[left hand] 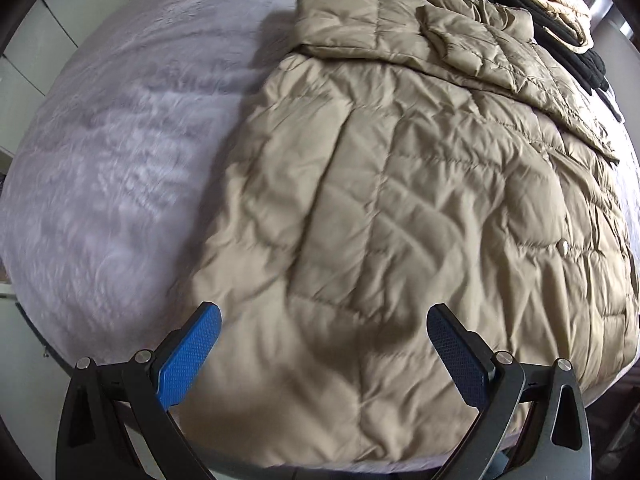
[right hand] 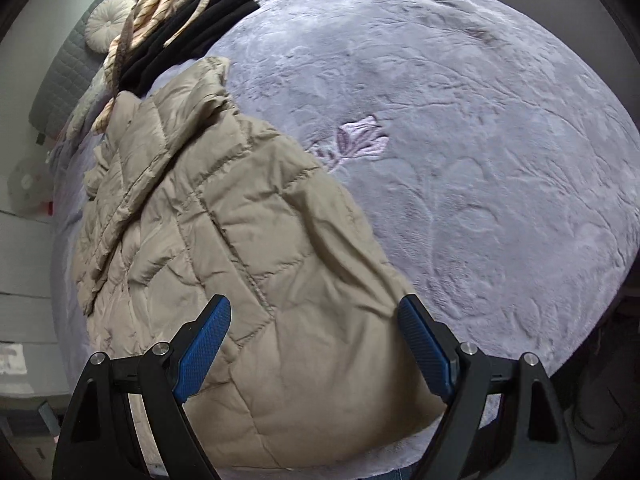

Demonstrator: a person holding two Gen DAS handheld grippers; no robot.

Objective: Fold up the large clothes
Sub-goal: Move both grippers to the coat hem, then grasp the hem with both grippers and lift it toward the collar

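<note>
While both grippers hang wide apart and empty over its hem end, the left gripper (left hand: 322, 322) and right gripper (right hand: 314, 314) look along the beige quilted coat (left hand: 400, 200), whose long axis runs away toward the collar on the lilac blanket (right hand: 460, 140).

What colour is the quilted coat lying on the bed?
Beige-tan, stitched in a diamond quilt pattern; the coat shows best in the left wrist view.

Quilted beige down coat (left hand: 400, 200) lies flat on the lilac bedspread, sleeve (left hand: 340, 28) folded across at the far end, hem at the near bed edge
</note>
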